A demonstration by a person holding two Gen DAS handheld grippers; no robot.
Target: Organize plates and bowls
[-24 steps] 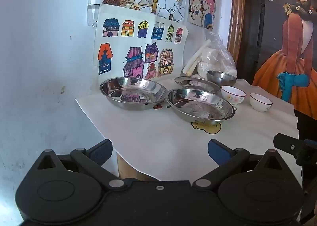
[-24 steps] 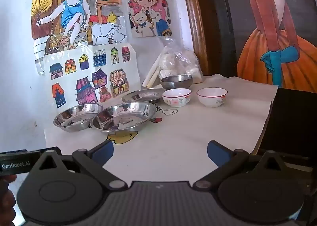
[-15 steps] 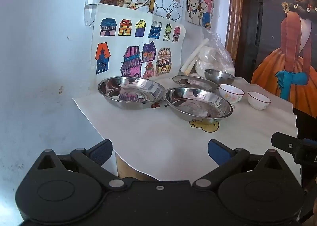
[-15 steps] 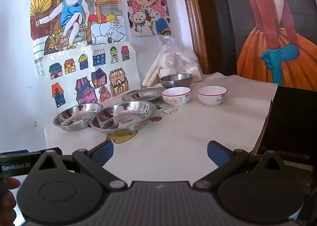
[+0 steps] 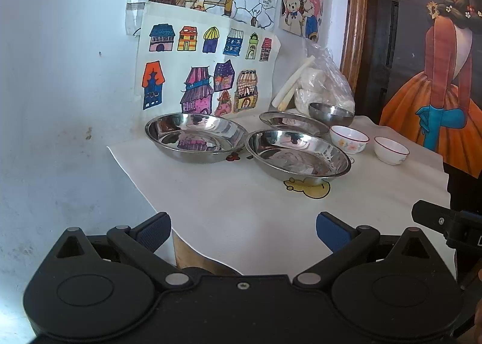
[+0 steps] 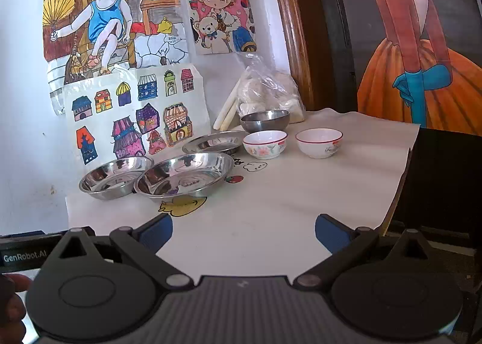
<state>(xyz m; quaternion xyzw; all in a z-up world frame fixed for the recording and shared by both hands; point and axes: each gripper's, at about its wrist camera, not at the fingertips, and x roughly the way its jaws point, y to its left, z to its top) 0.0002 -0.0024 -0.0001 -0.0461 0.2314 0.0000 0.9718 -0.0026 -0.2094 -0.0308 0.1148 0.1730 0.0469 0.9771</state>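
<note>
**Both claws close in on the dishes, nothing gripped yet**

Across the last second the dishes have grown slightly larger and slid a little lower in both wrist views, so the two grippers have eased forward toward the table; no dish has shifted. That reads as an approach, with sorting not yet begun.

Take the near steel plate as the landmark. Just to its left, rims almost touching, sits a second deep steel plate. Behind it lies a shallower steel plate, and behind that again, toward the wall, a small steel bowl in front of a clear plastic bag. To the landmark's right stands a floral ceramic bowl, and further right, apart from it, a red-rimmed white bowl. All rest on the white paper table cover.

The left gripper is spread wide, its blue pads bare, hovering over the front edge of the cover, well short of the landmark plate. The right gripper is likewise released and carrying nothing, also above the front of the cover. Judging by the layout, the three plates would stack together, as would the bowls.
</note>
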